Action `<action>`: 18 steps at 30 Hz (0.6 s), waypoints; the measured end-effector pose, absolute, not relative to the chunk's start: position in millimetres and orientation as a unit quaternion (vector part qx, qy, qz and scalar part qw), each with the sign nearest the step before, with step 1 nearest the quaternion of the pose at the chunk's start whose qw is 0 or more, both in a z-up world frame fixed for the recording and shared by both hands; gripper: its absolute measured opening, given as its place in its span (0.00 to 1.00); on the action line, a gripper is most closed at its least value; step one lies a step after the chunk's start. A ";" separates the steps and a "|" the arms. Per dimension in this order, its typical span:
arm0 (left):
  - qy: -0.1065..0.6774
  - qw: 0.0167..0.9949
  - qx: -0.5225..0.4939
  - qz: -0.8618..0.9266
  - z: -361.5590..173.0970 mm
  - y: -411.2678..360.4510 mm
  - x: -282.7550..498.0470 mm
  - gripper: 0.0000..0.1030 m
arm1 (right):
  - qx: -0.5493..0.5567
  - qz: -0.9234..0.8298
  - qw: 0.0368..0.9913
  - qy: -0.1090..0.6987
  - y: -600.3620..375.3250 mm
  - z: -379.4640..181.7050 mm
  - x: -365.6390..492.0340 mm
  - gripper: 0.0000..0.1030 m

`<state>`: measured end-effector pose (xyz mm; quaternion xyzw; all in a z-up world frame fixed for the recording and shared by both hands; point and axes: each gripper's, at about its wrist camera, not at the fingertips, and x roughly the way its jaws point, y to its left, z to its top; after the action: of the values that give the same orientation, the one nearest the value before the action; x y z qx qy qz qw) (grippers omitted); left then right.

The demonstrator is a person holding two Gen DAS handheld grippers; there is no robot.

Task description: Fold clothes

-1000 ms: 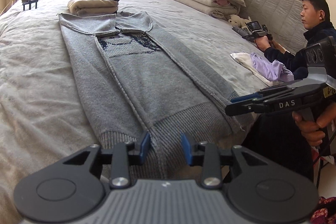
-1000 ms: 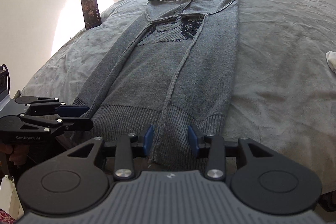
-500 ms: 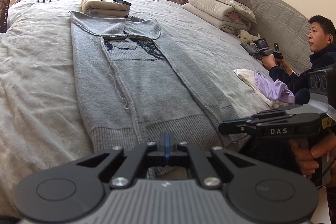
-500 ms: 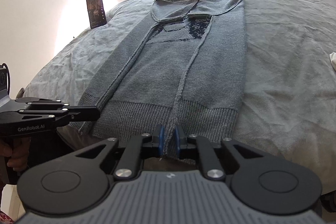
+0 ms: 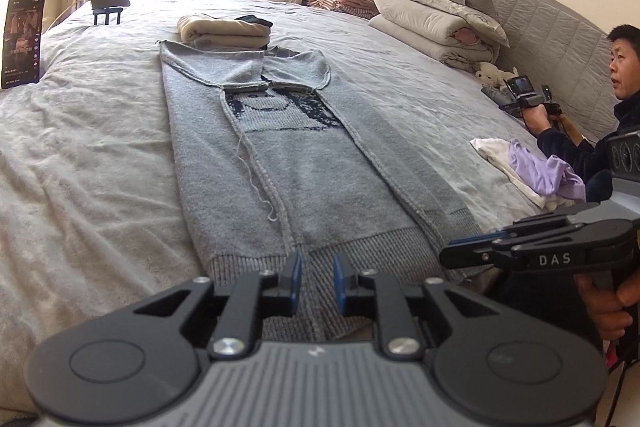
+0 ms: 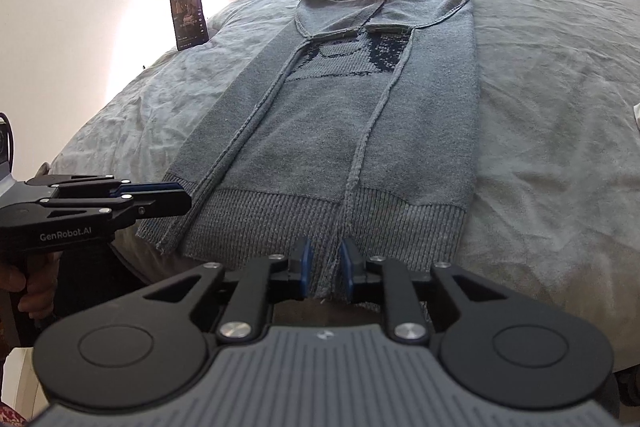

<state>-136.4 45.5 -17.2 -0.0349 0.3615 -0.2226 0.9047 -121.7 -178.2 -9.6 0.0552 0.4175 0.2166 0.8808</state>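
1. Broadly, we see the bed (image 5: 100, 155) carrying the grey sweater (image 5: 304, 167), flat, sleeves folded inward.
2. Our left hand-held gripper (image 5: 316, 283) straddles its ribbed hem, jaws just reopened, pads apart.
3. Our right hand-held gripper (image 6: 325, 275) likewise brackets the hem's seam, unclamped.

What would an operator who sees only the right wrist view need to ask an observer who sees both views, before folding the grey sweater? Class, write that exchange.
Operator: Is the left gripper clamped on the hem?
Observer: No. The left gripper has just been opening; the sweater hem lies between pads that stand apart.
Operator: Anything lying off to my right?
Observer: A purple garment, crumpled on a white cloth.
Operator: Anyone nearby?
Observer: A person sits beyond that garment, holding a camera.
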 end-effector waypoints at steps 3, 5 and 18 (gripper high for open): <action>0.370 0.904 -0.029 -0.211 -29.3 41.6 -133.1 0.14 | 0.055 0.219 0.880 0.417 -177.8 -12.1 -123.0 0.23; 0.365 0.908 -0.029 -0.204 -29.6 41.0 -133.7 0.03 | 0.058 0.220 0.880 0.418 -179.4 -12.3 -123.2 0.24; 0.340 0.904 -0.035 -0.258 -14.4 39.0 -146.9 0.10 | 0.062 0.220 0.885 0.406 -188.5 0.6 -125.0 0.24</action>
<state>-146.9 39.0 -14.4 -0.0354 0.3405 -0.2575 0.9036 -125.0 -188.5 0.6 0.0623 0.4062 0.2198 0.8848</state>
